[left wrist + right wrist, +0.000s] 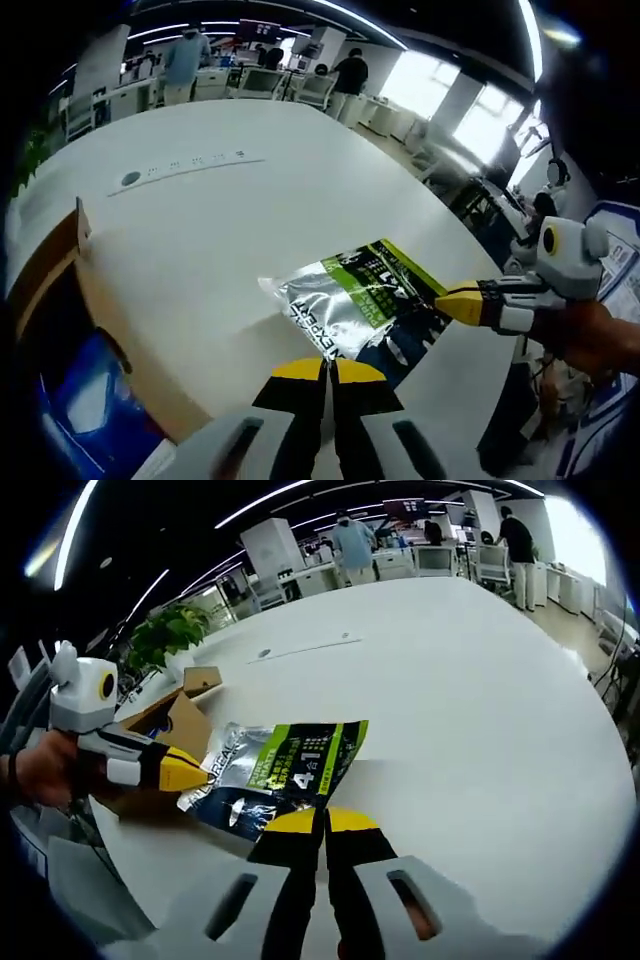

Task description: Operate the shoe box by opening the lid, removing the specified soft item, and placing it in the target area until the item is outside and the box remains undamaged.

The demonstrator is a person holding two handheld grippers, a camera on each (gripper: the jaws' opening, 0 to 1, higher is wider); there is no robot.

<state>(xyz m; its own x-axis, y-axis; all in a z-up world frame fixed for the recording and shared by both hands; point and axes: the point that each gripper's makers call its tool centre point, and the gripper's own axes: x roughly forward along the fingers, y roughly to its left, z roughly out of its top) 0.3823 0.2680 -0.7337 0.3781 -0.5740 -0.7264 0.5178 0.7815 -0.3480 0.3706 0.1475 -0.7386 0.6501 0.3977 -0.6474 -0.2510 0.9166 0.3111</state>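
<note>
One soft foil pouch, out of its box, on a white table.

Foil pouch [365, 300] [280, 775]: silver, green and dark print, lying flat just ahead of both sets of jaws. Left gripper [328, 371] [190, 772]: yellow tips pressed together, nothing between them. Right gripper [322, 822] [452, 300]: tips likewise clenched and empty, reaching the pouch's edge in the left gripper view. Shoe box [55, 290] [180, 720]: brown cardboard, flap raised, left of the left jaws. White table [240, 215] [470, 710] bears all.

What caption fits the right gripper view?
Right gripper, jaws shut, at the edge of a green-and-silver foil pouch on the white table.
</note>
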